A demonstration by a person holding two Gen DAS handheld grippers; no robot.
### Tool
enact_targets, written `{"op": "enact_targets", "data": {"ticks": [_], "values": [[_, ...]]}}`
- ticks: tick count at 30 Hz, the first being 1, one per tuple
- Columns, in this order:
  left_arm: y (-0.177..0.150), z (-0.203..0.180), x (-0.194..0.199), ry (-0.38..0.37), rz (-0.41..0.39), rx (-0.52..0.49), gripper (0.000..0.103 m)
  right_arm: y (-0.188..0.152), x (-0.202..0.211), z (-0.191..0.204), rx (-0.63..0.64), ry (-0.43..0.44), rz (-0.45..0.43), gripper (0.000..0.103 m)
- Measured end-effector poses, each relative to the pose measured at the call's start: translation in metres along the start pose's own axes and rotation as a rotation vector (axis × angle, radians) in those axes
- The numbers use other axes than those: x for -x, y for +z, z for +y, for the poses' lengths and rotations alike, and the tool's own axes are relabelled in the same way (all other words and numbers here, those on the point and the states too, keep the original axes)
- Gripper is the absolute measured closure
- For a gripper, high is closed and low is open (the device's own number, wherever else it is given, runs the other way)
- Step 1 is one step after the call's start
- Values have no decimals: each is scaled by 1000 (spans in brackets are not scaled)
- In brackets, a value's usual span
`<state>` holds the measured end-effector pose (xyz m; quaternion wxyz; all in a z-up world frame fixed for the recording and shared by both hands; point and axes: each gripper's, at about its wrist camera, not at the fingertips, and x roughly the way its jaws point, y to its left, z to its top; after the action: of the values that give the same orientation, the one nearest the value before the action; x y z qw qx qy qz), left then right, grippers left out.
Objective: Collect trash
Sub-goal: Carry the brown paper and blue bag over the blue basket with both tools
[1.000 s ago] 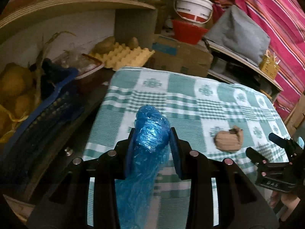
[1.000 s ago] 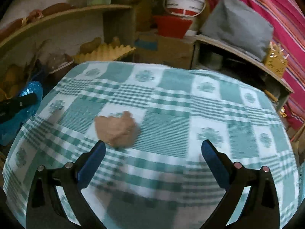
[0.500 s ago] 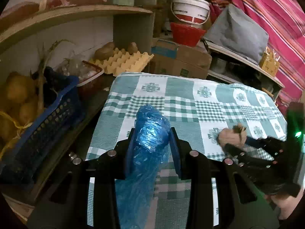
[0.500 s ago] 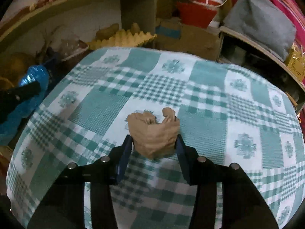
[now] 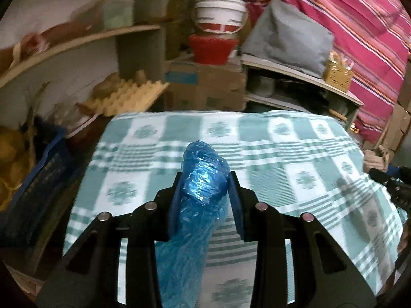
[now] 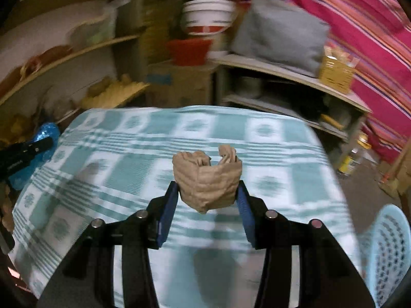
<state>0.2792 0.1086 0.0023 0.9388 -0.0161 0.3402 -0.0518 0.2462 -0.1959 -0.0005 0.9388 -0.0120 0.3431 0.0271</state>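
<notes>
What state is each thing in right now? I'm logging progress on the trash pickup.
left gripper: shut on the blue plastic bag.
blue plastic bag: bunched, clamped between the left fingers.
right gripper: shut on the brown paper wad.
brown paper wad: crumpled, lifted clear of the checked tablecloth.
light blue basket: at lower right, inside not visible.

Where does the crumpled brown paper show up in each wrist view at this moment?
Left wrist: crumpled brown paper at far right edge, in the right gripper.
Right wrist: crumpled brown paper centre frame, clamped in the right gripper.
Shared landmark: white-and-red bucket top centre, behind the checked tablecloth.
</notes>
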Motion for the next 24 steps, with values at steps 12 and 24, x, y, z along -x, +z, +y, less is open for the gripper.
{"op": "enact_targets", "data": {"ticks": [12, 24], "values": [[17, -136, 10, -100, -66, -69, 69, -34, 63, -162, -186, -147, -99, 57], [4, -348, 43, -350, -122, -282, 68, -63, 124, -276, -296, -270, -153, 57]]}}
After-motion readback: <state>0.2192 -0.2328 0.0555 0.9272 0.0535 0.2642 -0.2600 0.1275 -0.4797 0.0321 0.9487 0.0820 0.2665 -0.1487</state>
